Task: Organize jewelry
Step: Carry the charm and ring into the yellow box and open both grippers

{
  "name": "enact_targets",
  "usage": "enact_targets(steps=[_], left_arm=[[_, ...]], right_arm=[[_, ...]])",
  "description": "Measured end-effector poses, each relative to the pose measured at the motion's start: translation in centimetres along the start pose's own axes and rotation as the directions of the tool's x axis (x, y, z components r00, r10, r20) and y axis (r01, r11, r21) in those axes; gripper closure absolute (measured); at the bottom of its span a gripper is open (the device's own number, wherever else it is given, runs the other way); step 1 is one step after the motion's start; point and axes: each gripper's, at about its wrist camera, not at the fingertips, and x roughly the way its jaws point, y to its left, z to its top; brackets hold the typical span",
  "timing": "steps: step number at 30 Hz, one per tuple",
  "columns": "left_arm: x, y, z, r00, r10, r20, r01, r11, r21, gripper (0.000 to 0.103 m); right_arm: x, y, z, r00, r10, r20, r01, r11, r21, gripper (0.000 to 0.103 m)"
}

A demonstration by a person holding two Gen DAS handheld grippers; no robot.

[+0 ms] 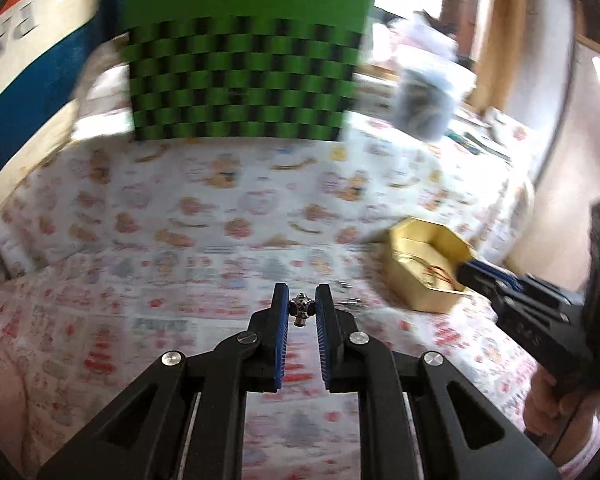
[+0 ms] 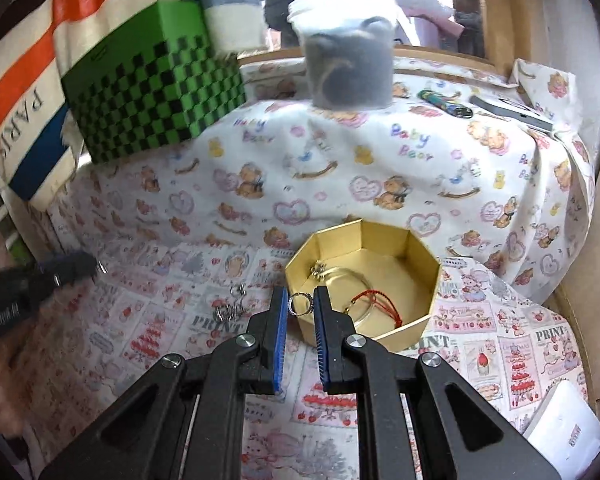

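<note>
Just short of the gold box (image 2: 384, 280), I hold a ring (image 2: 301, 304) clenched in the right gripper (image 2: 301, 308), box directly ahead; left gripper (image 1: 301, 310), farther off, clamps a silver charm (image 1: 300, 307).

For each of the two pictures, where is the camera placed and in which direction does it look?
Left wrist view: sits on the left gripper, facing along its fingers toward the green checkered box; a small silver charm is pinched between them; the right gripper and hand enter from the right.
Right wrist view: sits on the right gripper, facing the gold box just ahead; a ring is pinched; the left gripper shows at left.
Shared: gold box, green checkered box, printed cloth.
</note>
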Motion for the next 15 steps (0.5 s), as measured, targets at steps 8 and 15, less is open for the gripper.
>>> enact_targets(steps=[8, 15], left_arm=[[2.3, -6.4, 2.7, 0.999, -0.031, -0.016, 0.032, 0.997, 0.076, 0.090], [5.4, -9.2, 4.5, 0.995, -0.090, -0.045, 0.093, 0.993, 0.075, 0.090]], right_arm=[[0.2, -3.7, 0.6, 1.000, 0.028, -0.012, -0.026, 0.993, 0.116, 0.089], [1.3, -7.4, 0.5, 0.994, 0.077, -0.072, -0.056, 0.964, 0.259, 0.089]])
